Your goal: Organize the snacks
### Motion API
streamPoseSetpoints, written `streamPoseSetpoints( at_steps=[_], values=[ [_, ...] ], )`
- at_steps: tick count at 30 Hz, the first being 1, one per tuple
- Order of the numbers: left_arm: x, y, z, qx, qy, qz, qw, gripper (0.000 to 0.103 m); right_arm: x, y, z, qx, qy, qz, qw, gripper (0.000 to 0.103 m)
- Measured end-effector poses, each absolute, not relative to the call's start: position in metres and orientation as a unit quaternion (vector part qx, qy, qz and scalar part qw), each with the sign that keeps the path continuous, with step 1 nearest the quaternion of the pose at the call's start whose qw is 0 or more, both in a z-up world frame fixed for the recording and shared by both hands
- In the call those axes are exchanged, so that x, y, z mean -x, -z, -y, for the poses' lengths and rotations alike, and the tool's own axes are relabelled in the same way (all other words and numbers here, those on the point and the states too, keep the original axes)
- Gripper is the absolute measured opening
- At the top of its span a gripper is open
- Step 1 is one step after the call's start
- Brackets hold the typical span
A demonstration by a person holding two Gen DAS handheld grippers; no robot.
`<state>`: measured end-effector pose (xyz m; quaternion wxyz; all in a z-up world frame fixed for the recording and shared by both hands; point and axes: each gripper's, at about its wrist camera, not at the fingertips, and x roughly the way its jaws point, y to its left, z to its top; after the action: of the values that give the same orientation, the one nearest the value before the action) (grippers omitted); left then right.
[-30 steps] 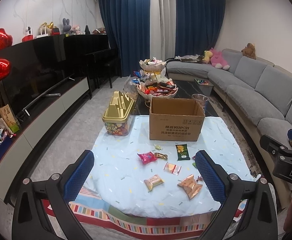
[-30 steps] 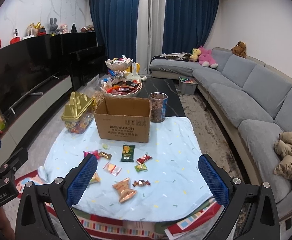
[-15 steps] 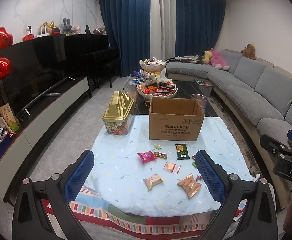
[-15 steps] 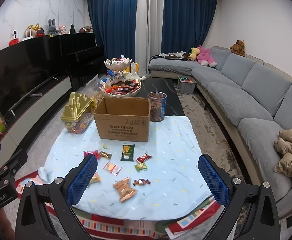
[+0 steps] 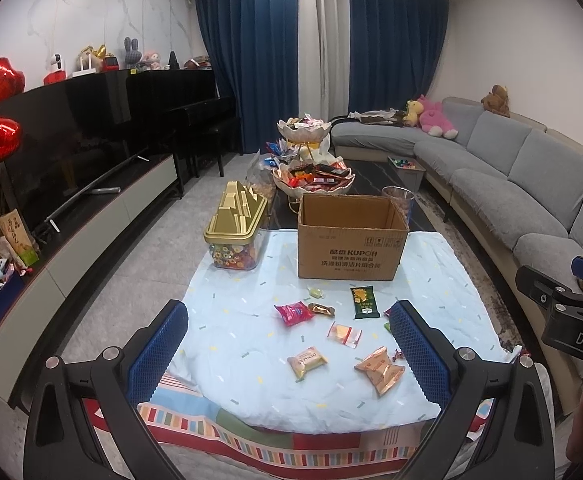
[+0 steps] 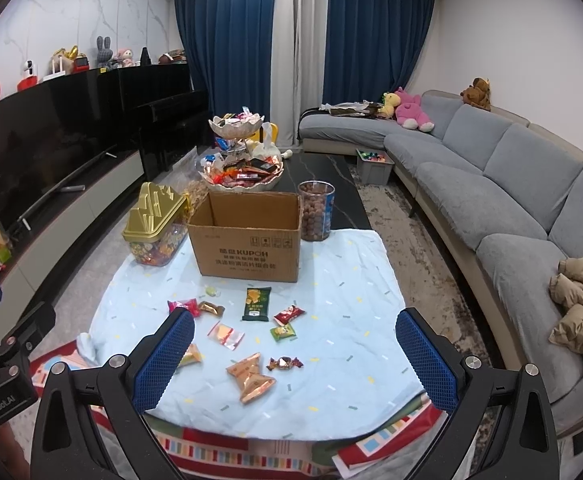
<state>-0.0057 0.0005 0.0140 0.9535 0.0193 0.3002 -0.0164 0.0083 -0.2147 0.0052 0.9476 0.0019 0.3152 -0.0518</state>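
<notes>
1. Left wrist view: left gripper [image 5: 287, 330] hangs with its jaws wide apart and empty above the near edge of the pale blue cloth [image 5: 231, 320]. Loose snacks [image 5: 305, 361] lie scattered between the fingers, in front of the open cardboard box [image 5: 349, 250].
2. Right wrist view: right gripper [image 6: 293, 338], likewise spread and empty, frames the orange packet [image 6: 250, 377]; the green packet [image 6: 256, 304] lies just before the box.
</notes>
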Motion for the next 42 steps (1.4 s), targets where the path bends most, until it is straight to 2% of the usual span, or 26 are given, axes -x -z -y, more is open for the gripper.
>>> streamPoseSetpoints(
  at_steps=[19, 27, 42],
  values=[
    [-0.015, -0.005, 0.005, -0.041, 0.022, -0.305, 0.951, 0.102, -0.02, 0.004, 0.208, 0.0, 0.046, -0.323, 0.945, 0.102],
    [-0.034, 0.015, 0.006, -0.047, 0.027, -0.315, 0.947, 0.095, -0.041, 0.02, 0.206, 0.018, 0.045, -0.333, 0.942, 0.102],
    [-0.06, 0.057, 0.006, -0.037, 0.036, -0.364, 0.93, 0.095, -0.072, 0.058, 0.201, 0.022, 0.024, -0.382, 0.924, 0.102]
  ],
)
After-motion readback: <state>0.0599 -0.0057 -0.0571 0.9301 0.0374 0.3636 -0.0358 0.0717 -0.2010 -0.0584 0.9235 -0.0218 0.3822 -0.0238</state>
